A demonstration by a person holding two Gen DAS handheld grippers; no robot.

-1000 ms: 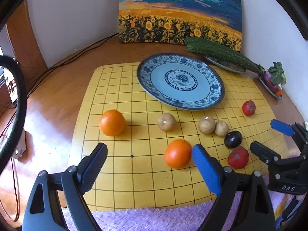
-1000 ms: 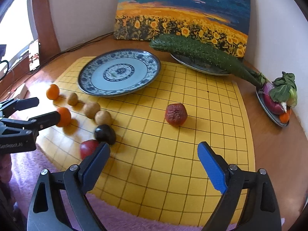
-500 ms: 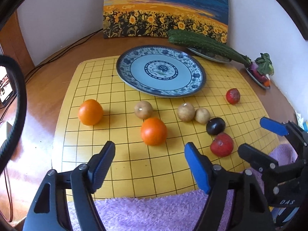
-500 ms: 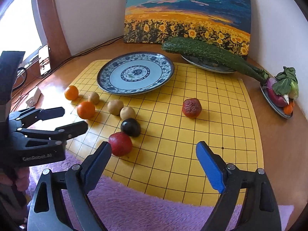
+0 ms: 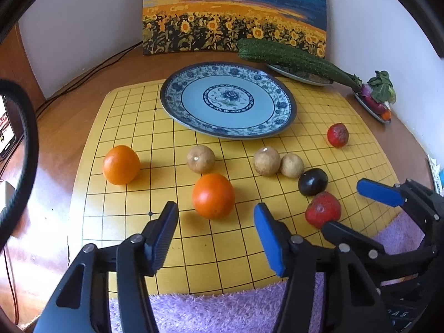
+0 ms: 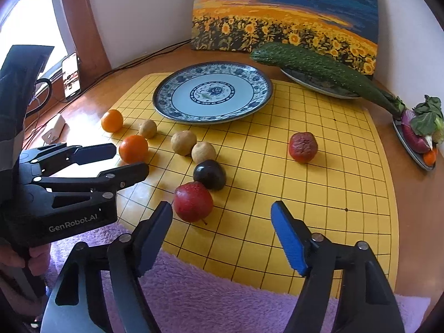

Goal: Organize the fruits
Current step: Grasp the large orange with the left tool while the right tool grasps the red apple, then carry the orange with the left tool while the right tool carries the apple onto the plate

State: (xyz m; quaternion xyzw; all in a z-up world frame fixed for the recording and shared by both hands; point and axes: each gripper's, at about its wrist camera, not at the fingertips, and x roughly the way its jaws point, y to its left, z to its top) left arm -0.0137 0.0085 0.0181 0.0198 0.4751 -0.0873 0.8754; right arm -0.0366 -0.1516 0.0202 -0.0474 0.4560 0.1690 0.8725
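- "GenRobot.AI" is printed on the left gripper [image 6: 111, 161]; jaws just narrowing, still apart, nothing held.
- Right gripper [image 6: 222, 231] likewise, closing near the red fruit [image 6: 193, 201].
- Empty blue plate [image 6: 258, 94] behind.

A sunflower painting [image 5: 234, 14] leans against the white wall at twelve o'clock. A long green gourd [image 5: 291, 58] lies on a dish at one o'clock. Purple towel [image 6: 222, 291] covers six o'clock; a phone [image 6: 71, 75] stands at ten.
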